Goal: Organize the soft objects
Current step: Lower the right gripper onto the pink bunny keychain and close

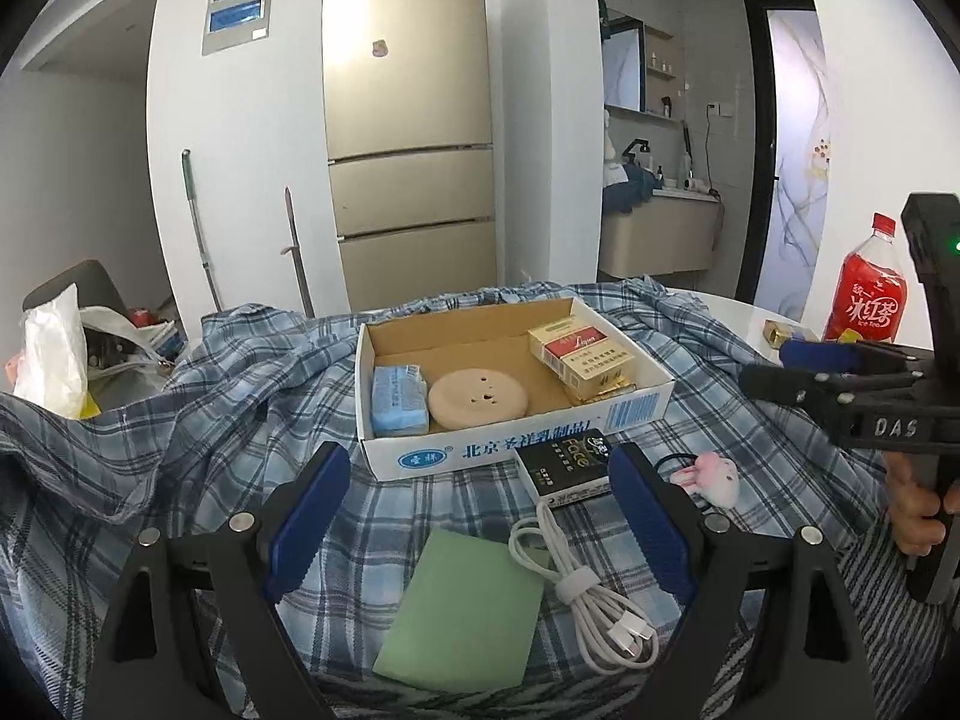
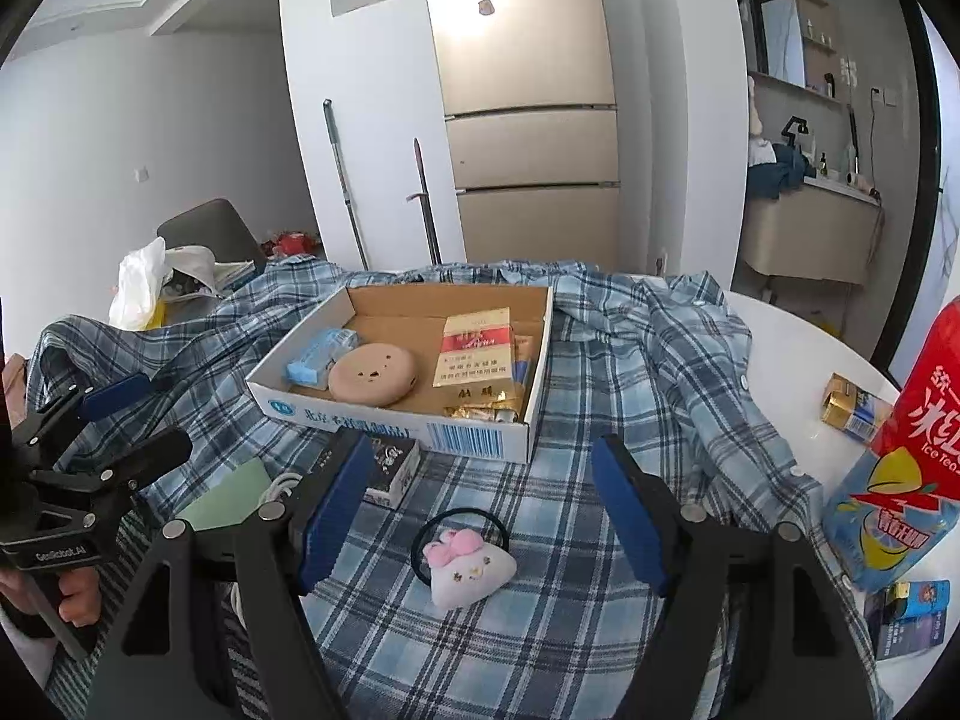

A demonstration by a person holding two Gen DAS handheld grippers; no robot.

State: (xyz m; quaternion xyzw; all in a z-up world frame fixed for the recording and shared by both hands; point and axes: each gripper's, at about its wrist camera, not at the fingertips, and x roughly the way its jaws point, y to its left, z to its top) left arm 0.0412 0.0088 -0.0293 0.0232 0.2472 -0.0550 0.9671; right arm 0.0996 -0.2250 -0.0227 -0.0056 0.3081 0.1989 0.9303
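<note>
Left gripper [image 1: 474, 516] hovered above plaid cloth [image 1: 180, 420], blue fingers spread wide, holding nothing. Below, between fingers: green pad [image 1: 462, 606] beside coiled white cable [image 1: 588, 600].

Right gripper [image 2: 480, 510] likewise spread wide, empty. Plush hair tie [image 2: 468, 564], pink-bowed with black elastic loop, lay on cloth between its fingers, untouched.

Farther: black box [image 1: 564, 465] touching front of cardboard tray [image 1: 516, 444]. Tray held blue pack [image 1: 399, 399], round beige disc [image 1: 480, 399], cigarette carton [image 1: 582, 354].

Right edge: red iced tea bottle [image 2: 900, 450]. Behind: beige fridge [image 1: 408, 120].
</note>
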